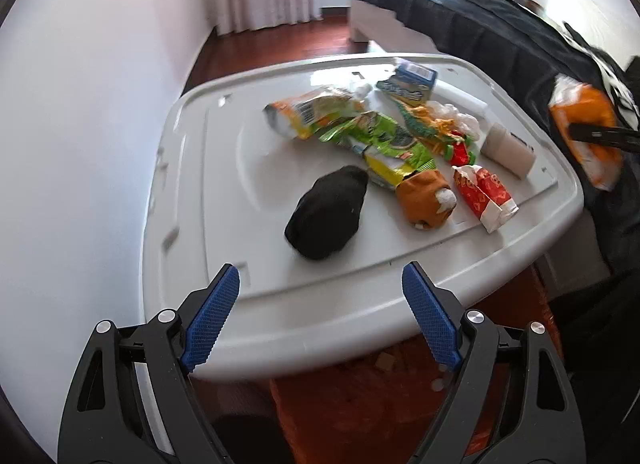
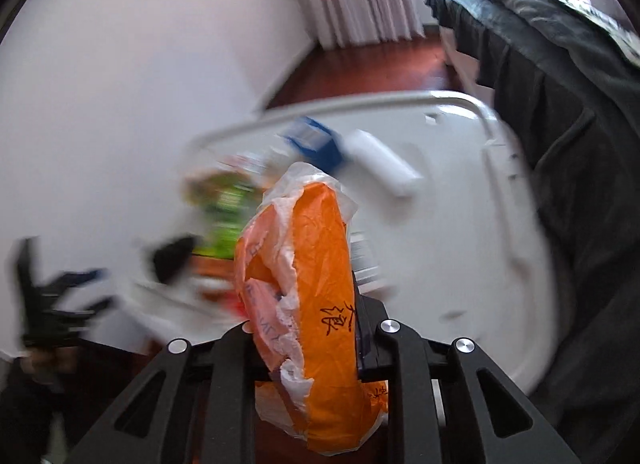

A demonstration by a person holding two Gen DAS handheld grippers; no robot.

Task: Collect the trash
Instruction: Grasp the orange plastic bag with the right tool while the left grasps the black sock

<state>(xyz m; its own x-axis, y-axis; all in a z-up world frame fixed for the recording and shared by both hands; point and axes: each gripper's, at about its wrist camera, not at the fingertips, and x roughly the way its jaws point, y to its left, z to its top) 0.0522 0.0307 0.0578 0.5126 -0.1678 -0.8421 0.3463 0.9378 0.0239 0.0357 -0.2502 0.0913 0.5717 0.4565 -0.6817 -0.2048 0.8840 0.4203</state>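
Over lid's [image 1: 280, 316] near edge: left tool [image 1: 320, 312] (agape) | floor [image 1: 360, 396] below

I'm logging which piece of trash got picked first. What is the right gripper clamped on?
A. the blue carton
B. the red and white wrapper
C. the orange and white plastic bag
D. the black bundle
C: in the right wrist view the right gripper is shut on the orange and white plastic bag, while the other pieces lie on the white lid.

Crumpled orange wrapper [image 2: 320, 304], seemingly upright
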